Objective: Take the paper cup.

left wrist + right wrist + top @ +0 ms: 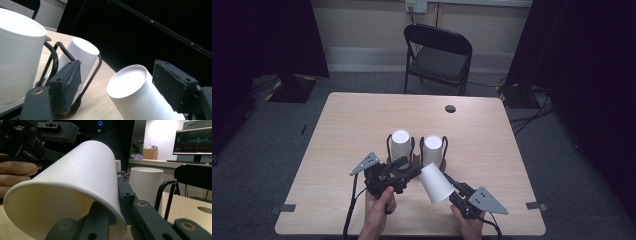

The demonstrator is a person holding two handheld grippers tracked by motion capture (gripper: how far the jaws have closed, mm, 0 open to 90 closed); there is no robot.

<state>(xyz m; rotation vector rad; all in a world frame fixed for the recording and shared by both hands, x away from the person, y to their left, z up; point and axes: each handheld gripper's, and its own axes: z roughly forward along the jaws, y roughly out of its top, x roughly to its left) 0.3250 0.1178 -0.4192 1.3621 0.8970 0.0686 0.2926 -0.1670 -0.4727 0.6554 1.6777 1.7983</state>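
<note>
Two white paper cups stand upside down in a black wire holder (416,150) at mid-table, one on the left (400,144) and one on the right (432,149). A third white cup (435,182) is held tilted above the table in front of them, base pointing up and left. My right gripper (452,189) is shut on its rim, one jaw inside the cup (75,195) and one outside. My left gripper (409,171) is open, and the cup's base (130,83) lies between its spread jaws, nearer the right one without clearly touching it.
A black folding chair (439,55) stands beyond the table's far edge. A round cable hole (450,108) is in the tabletop at the back right. Dark curtains hang on both sides. Bare wood (352,125) lies around the holder.
</note>
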